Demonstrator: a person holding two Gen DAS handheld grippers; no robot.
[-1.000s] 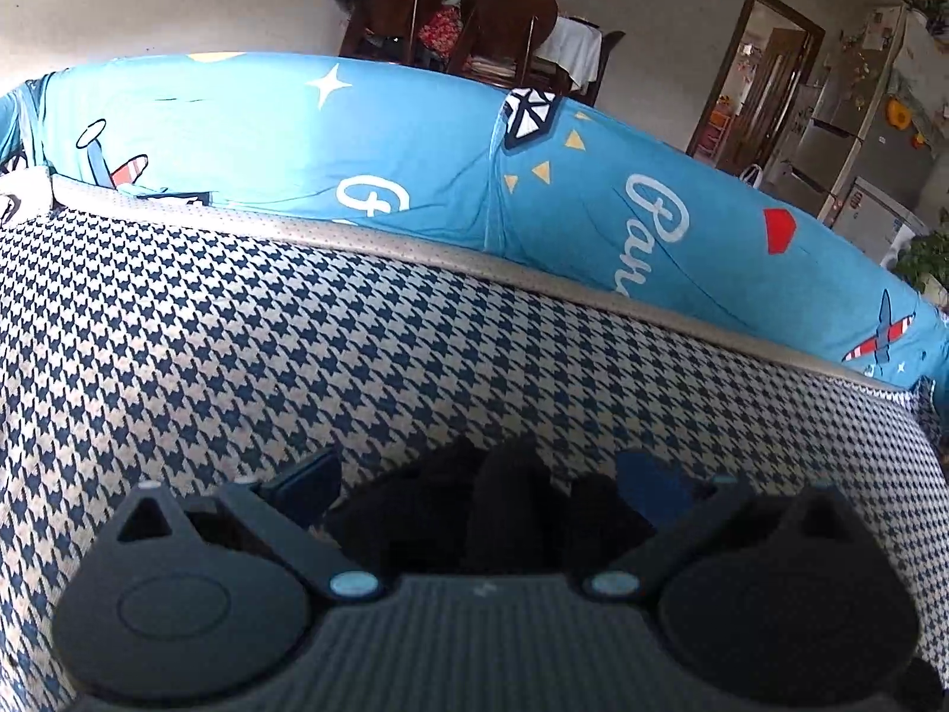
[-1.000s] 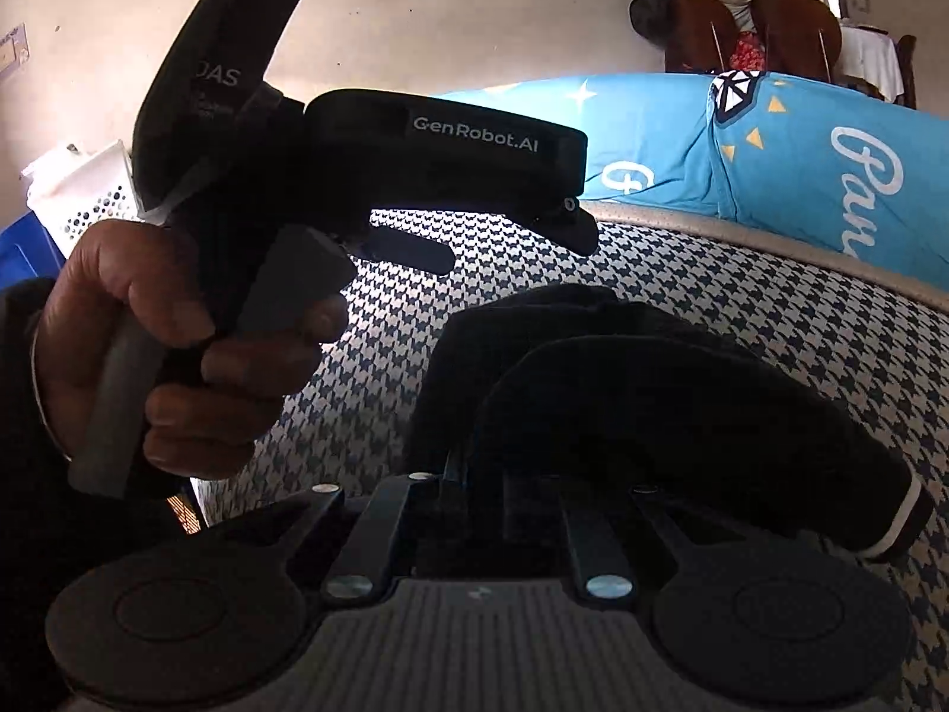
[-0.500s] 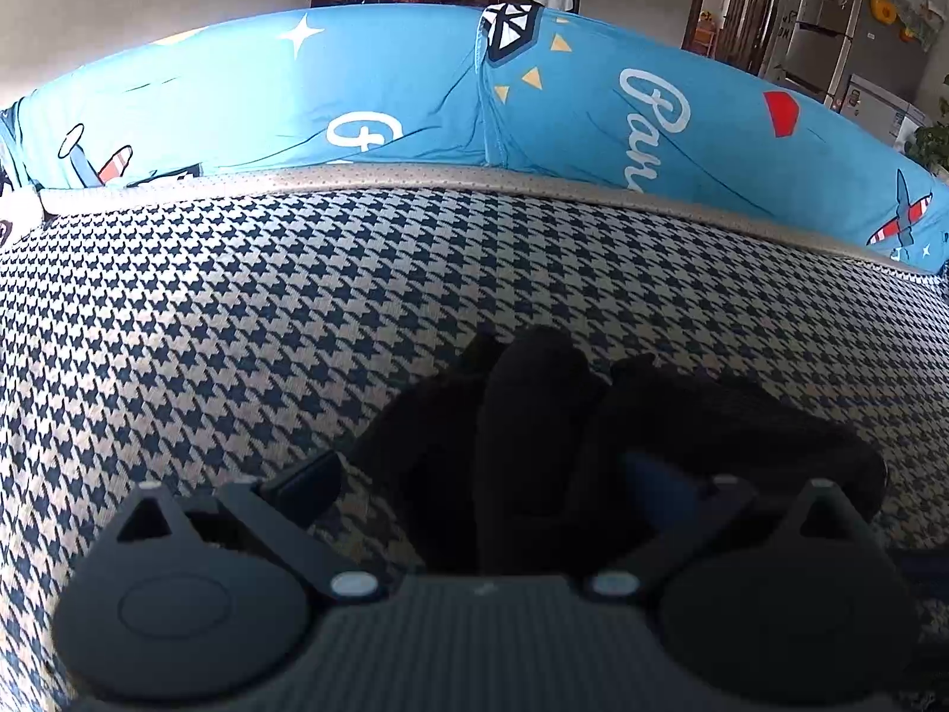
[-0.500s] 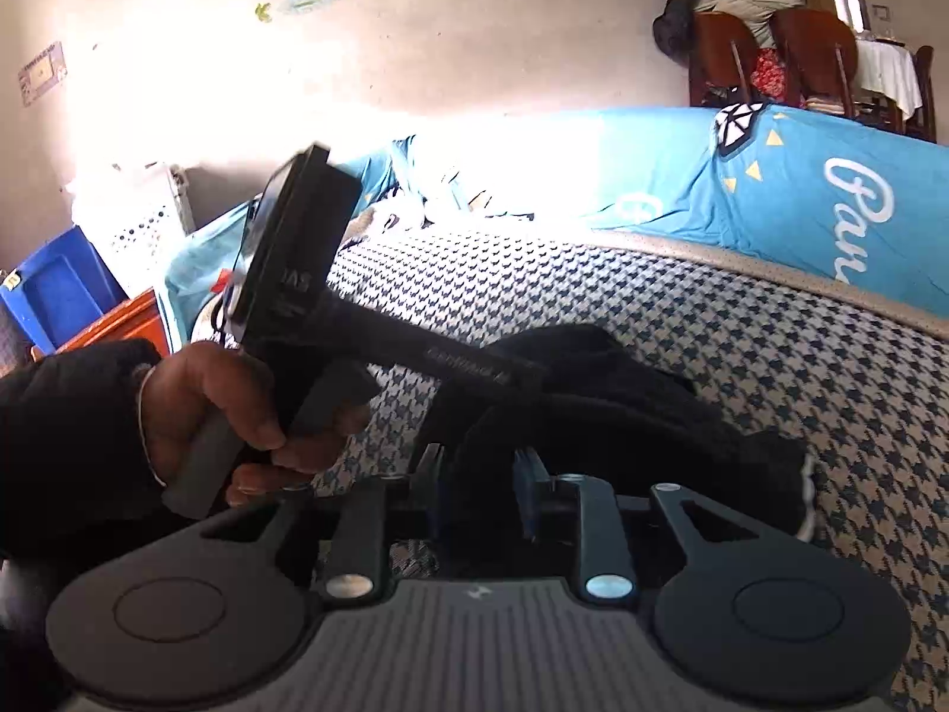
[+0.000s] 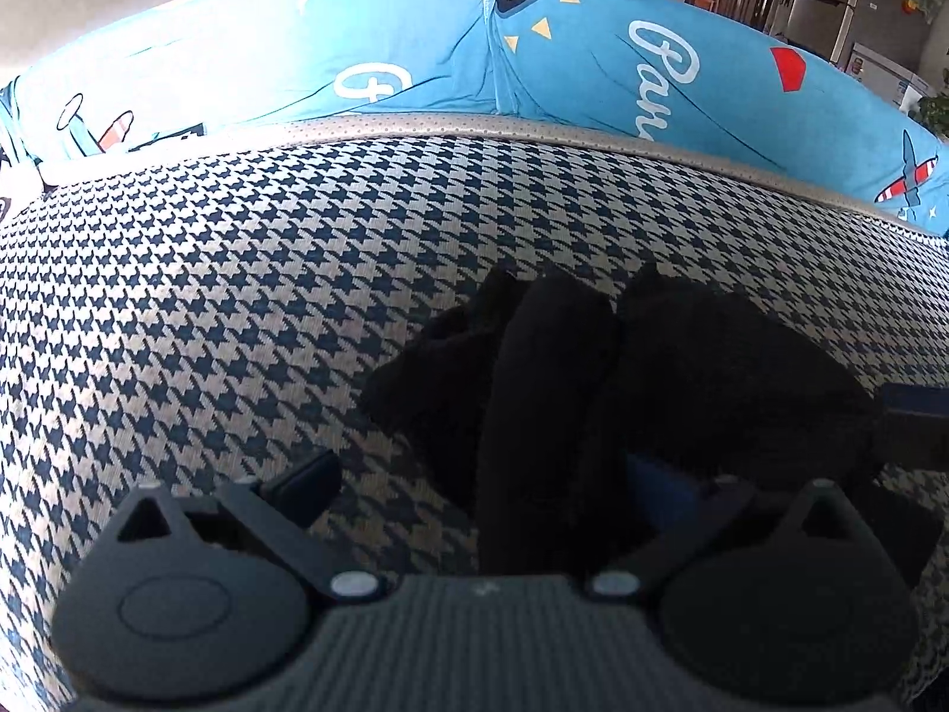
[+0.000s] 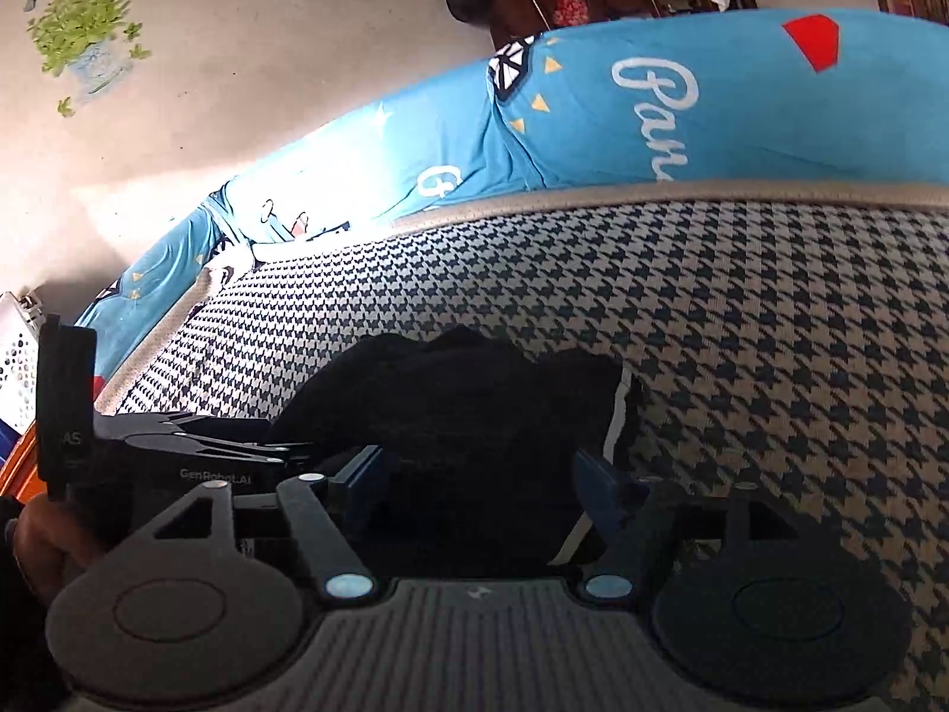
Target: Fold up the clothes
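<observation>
Lying bunched at lower centre of both wrist views: black garment (image 5: 593, 380) on the houndstooth sofa seat (image 5: 207, 308), blue printed backrest cushion (image 5: 451, 53) across the top of frame. Looks soft, light, limp knit, so likely to sag and slide on itself rather than hold a crease; white trim (image 6: 617, 415) along one edge at centre right of the right wrist view. Best taken at a hem or corner, not mid-bundle.

Left gripper (image 5: 474, 492): spread wide, a fold of the black fabric running up between the fingers, right finger half buried in cloth, no pinch visible.

Right gripper (image 6: 477, 474): also spread, blue pads either side of the cloth, touching or just beside it, not clamped. Left gripper body at lower left of that view.
</observation>
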